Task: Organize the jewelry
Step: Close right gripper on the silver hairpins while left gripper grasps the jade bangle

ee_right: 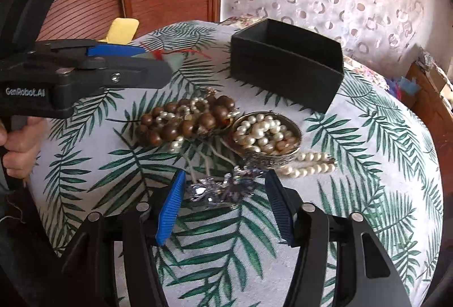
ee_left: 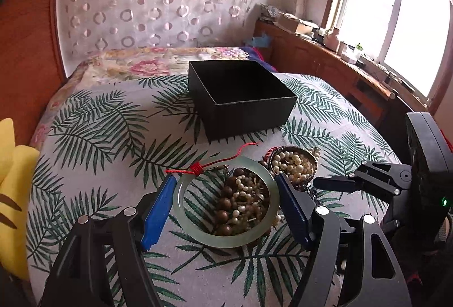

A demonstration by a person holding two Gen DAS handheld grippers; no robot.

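My left gripper [ee_left: 225, 179] is shut on a pale green jade bangle [ee_left: 223, 240] with a red cord [ee_left: 198, 167], its blue fingers pressing on both sides. The bangle hangs above a heap of brown wooden beads [ee_right: 181, 123] and small pearls. In the right wrist view the left gripper [ee_right: 167, 63] hovers at the left. My right gripper [ee_right: 225, 175] straddles a sparkling silver crystal piece [ee_right: 223, 189] on the leaf-print cloth [ee_right: 368, 165]; its pads stand close beside the piece without clearly pressing. A round metal dish of pearls [ee_right: 263, 134] lies just beyond. An open, empty black box [ee_left: 240, 109] stands farther back.
A loose pearl strand [ee_right: 308, 165] lies right of the dish. A yellow plush [ee_left: 11, 179] sits at the left edge of the bed. A cluttered wooden ledge [ee_left: 339, 52] runs under the window on the right. A person's hand [ee_right: 17, 148] grips the left handle.
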